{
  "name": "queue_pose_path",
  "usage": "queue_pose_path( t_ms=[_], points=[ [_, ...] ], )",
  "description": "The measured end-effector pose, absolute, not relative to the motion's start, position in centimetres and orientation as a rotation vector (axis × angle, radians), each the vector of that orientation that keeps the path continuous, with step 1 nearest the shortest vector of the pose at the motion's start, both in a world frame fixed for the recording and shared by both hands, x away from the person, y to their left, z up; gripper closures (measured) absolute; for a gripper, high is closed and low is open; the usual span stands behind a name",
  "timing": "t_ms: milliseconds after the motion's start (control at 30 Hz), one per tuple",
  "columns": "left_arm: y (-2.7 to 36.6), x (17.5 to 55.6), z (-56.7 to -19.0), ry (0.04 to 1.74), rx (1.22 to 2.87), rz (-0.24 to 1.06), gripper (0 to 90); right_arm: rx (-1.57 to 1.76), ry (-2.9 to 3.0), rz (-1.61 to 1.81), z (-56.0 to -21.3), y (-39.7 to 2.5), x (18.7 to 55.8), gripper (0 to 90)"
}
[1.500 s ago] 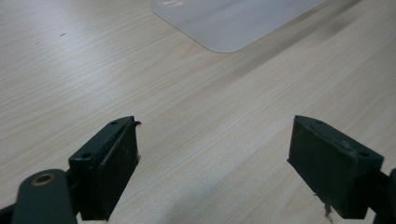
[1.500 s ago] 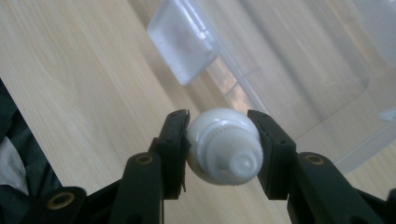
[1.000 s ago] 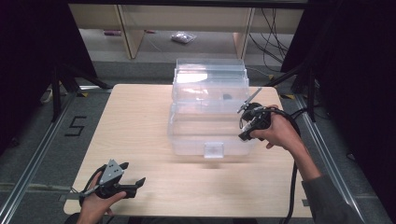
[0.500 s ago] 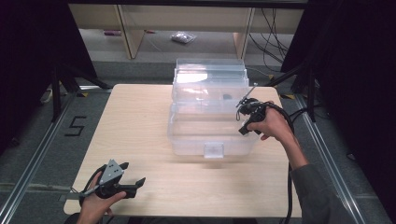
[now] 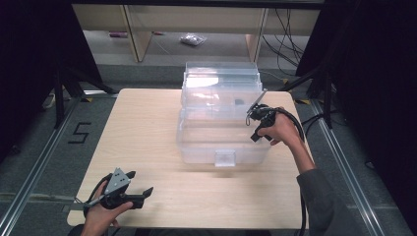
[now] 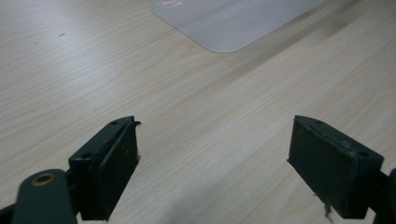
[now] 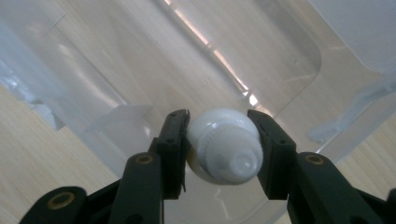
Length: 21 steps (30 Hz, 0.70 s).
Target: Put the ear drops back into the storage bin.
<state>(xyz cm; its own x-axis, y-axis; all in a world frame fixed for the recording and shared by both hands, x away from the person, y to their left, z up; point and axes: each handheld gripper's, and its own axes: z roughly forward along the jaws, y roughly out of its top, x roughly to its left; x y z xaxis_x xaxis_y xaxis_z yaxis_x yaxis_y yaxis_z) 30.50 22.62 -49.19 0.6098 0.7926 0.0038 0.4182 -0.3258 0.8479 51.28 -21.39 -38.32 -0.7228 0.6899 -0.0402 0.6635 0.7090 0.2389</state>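
A clear plastic storage bin (image 5: 196, 147) stands open in the middle of the wooden table (image 5: 147, 128), its lid (image 5: 221, 73) raised at the back. My right gripper (image 5: 254, 112) hovers over the bin's right rim. In the right gripper view, this gripper (image 7: 218, 116) is shut on a small white rounded object (image 7: 224, 147) above the bin's clear inside (image 7: 140, 56). My left gripper (image 5: 141, 182) rests open near the table's front left corner. Nothing lies between its jaws (image 6: 215, 158), only bare wood.
A corner of the clear bin (image 6: 224, 23) shows ahead of the left gripper. Wooden shelving (image 5: 137, 29) and a small bag (image 5: 193, 39) sit on the floor beyond the table. Cables (image 5: 300, 128) trail along the right edge.
My right gripper has moved a little away and leftward, from beside the bin's right wall to over its rim, still holding the white object. The left gripper has stayed put.
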Motion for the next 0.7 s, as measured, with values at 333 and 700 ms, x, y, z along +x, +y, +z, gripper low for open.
queue_pose_path(
  t_ms=[333, 700],
  points=[
    [22.7, 30.5, -49.2, 0.959, 1.958, 0.535, 15.4, 1.140, 2.797, 0.270, -40.0, -20.8, 52.6, 60.1],
    [22.7, 30.5, -49.2, 0.956, 1.964, 0.535, 15.4, 1.201, 2.813, 0.222, -41.6, -20.7, 53.1, 60.1]
  ],
)
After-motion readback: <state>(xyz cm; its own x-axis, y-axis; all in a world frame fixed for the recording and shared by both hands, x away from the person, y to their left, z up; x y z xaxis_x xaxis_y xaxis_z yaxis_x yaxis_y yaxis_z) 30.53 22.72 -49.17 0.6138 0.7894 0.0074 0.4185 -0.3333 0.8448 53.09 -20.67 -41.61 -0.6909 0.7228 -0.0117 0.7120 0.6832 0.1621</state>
